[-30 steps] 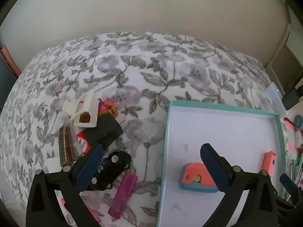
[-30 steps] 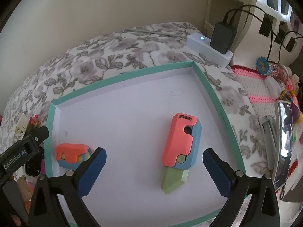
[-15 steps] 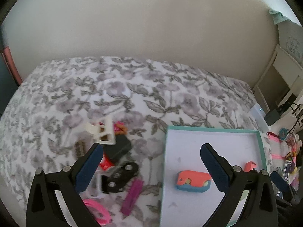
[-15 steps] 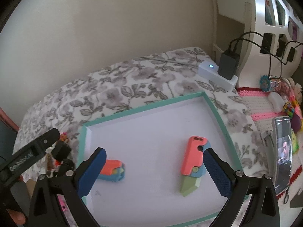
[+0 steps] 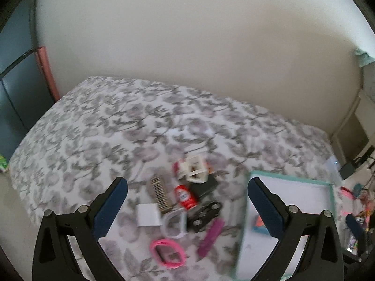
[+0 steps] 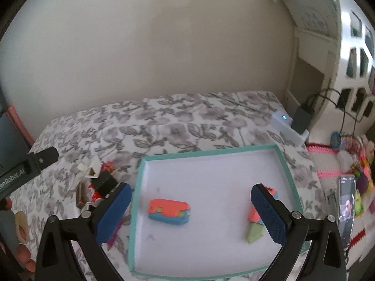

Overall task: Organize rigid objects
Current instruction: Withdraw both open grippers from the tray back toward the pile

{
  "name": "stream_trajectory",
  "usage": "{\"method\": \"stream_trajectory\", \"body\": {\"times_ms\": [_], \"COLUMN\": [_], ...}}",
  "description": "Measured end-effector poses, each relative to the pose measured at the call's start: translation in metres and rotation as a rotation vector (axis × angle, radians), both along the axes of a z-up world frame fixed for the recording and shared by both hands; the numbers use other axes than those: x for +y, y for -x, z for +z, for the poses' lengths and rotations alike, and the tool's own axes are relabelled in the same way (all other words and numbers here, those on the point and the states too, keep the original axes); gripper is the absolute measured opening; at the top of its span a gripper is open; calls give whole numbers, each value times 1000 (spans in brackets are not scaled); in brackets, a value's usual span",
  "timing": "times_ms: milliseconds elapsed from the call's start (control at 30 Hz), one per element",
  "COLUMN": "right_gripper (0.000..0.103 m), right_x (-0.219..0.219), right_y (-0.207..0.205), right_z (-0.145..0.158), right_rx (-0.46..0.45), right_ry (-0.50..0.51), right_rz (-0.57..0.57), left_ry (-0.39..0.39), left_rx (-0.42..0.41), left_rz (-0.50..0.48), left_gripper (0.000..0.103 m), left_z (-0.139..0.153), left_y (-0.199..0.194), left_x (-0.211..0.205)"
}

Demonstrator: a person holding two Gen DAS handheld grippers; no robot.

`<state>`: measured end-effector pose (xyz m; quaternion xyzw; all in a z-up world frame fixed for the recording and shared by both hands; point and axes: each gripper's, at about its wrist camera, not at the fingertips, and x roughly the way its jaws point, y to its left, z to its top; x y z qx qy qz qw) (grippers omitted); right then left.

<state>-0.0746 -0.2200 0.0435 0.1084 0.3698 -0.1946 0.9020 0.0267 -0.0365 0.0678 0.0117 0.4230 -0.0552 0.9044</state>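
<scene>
A teal-rimmed white tray point(image 6: 284, 161) point(image 5: 290, 180) lies on the floral bed. Inside it rest an orange-and-blue block point(image 6: 168, 212) and an orange, blue and green toy knife point(image 6: 255, 222), partly hidden by a right finger. Left of the tray sits a cluster: white clip point(image 5: 195, 171), red tube point(image 5: 185, 196), harmonica point(image 5: 160, 194), black toy car point(image 5: 205, 214), purple lighter point(image 5: 211, 236), pink hair ties point(image 5: 167, 253), white square point(image 5: 148, 214). My left gripper point(image 5: 185, 206) hovers open high above the cluster. My right gripper point(image 6: 191, 213) hangs open above the tray, empty.
The floral bedspread point(image 5: 117, 121) runs back to a plain wall. A white charger box with a black plug point(image 6: 293, 121) sits at the bed's right edge. A phone point(image 6: 346, 206) and colourful trinkets point(image 6: 358, 166) lie on the right side.
Both grippers have risen and pulled back, so the tray and cluster look smaller. The left view has swung leftward over the cluster. Both stay open and empty.
</scene>
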Motion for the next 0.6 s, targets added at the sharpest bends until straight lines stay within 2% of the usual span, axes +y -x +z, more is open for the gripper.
{"method": "stream_trajectory", "body": {"times_ms": [100, 200, 467, 600], "right_gripper": [103, 103, 103, 103], "right_x": [17, 29, 67, 82], "right_y": [-6, -12, -26, -34], "right_z": [-1, -4, -6, -13], "right_rx": [8, 22, 34, 62], "right_ry": [36, 49, 103, 84], "right_rz": [25, 53, 127, 171], "left_ry": [-61, -88, -30, 13], "left_rx": [8, 37, 138, 249], "left_rz": [38, 64, 159, 187], "left_gripper": [102, 102, 102, 102], "left_z": [-6, -15, -30, -51], "left_y": [1, 0, -13, -22], "left_x": [12, 29, 76, 93]}}
